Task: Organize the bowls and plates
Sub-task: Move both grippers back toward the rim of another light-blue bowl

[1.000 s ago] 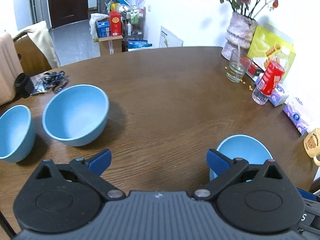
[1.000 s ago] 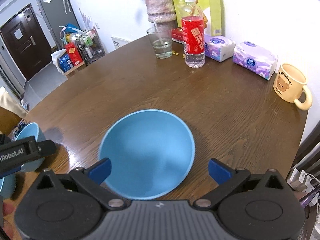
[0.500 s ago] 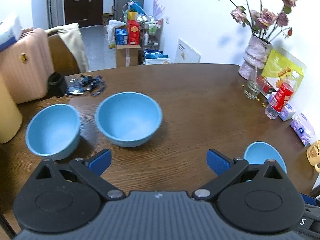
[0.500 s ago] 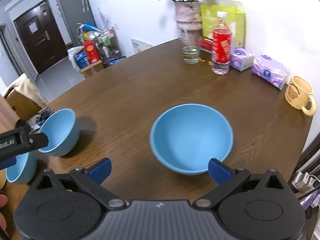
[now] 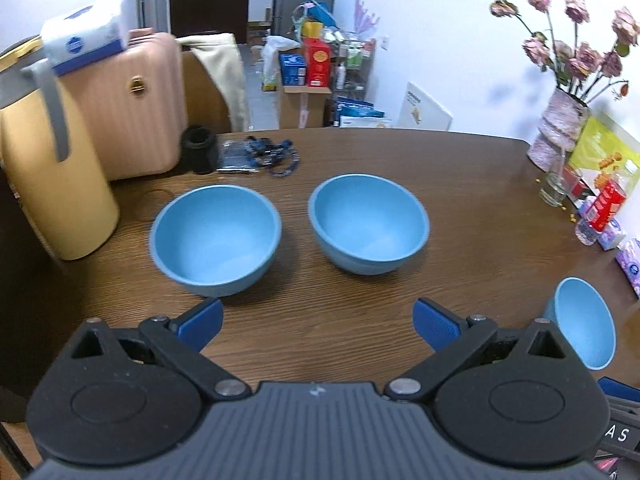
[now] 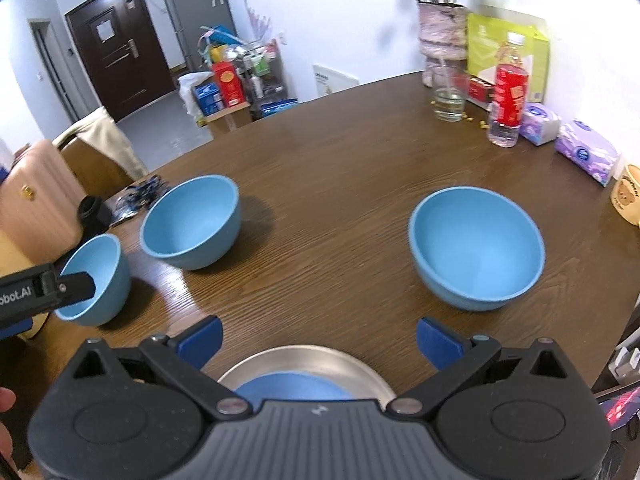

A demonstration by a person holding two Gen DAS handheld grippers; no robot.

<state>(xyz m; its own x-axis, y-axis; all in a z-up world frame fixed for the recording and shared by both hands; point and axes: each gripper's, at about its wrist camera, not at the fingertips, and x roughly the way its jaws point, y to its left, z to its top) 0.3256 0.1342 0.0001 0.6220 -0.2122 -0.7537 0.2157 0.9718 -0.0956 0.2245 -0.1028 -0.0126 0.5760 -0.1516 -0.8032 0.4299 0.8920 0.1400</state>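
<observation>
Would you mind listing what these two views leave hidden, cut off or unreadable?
1. Metal plate, right wrist view: its near half is hidden by the right gripper, and the blue item on it cannot be identified.
2. Right bowl, left wrist view: partly hidden behind the left gripper.
3. Mug, right wrist view: cut off by the image edge.
4. Bottle label, left wrist view: too small to read.

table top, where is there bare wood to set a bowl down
Free: the wide stretch of table between the middle bowl and the right bowl, back to the far edge. Crowded: the right wall side, with glass, bottle and tissue packs.
</observation>
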